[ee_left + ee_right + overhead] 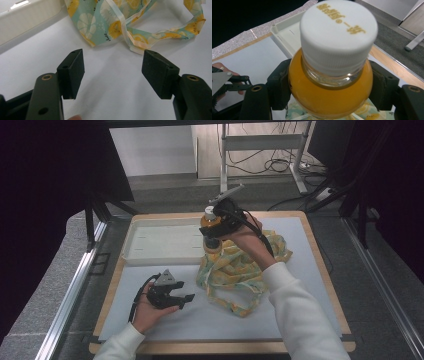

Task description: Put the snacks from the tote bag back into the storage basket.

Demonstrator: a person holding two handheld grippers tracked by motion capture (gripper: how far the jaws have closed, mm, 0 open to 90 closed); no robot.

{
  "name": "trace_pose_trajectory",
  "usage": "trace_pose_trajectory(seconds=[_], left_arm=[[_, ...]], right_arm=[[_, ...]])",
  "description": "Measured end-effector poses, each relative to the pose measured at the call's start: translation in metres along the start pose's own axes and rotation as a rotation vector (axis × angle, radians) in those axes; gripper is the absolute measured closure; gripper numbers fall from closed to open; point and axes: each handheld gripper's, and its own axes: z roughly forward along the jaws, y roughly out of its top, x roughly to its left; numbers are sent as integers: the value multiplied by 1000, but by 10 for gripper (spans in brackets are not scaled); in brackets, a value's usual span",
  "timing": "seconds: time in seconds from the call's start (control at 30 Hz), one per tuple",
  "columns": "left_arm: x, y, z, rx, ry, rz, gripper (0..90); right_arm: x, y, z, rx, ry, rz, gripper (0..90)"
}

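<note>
The left gripper [180, 299] is lying low over the white mat [165, 280] at the near left of the table [320, 265], held in the person's left hand [145, 312]. Its jaws are standing apart with nothing between them; in the left gripper view they are pointing across bare mat toward the cloth bag [117, 23], which is lying just beyond the fingertips without touching them.

Behind the left gripper, a shallow white tray [150, 227] is sitting at the far left of the mat.

Further right, the cloth bag [235, 270] is lying crumpled near the middle of the mat. It is pale green and printed with yellow lemon slices, and its cream-edged straps are trailing toward the near edge. A little dark writing is showing on the fabric in the left gripper view, too small to read.

The right gripper [212, 232] is hanging over the far end of the bag, just beside the tray's right end. Its jaws are clamped on a bottle [329, 90] of orange drink, the pads [279, 85] pressing the rounded shoulder from both sides below the cap. The bottle is standing upright above the bag. Its white cap [338, 35] is carrying gold printed characters, seen upside down and not legible enough to give a brand.
</note>
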Motion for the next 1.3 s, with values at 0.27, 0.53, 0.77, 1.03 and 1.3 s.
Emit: trace_pose_trajectory(seconds=[0.27,0.53,0.77,1.03,1.3], left_arm=[[0,0,0,2,-2,-3,351],[0,-1,1,4,-7,-8,351],[1,-1,1,7,-8,-4,351],[1,-1,1,5,-6,-11,351],[0,-1,2,10,-14,-6,351]], right_arm=[[6,4,6,6,6,0,298],[10,8,12,12,7,-5,298],[13,13,17,17,12,-10,298],[17,19,22,16,22,-16,298],[19,23,31,19,27,-11,298]])
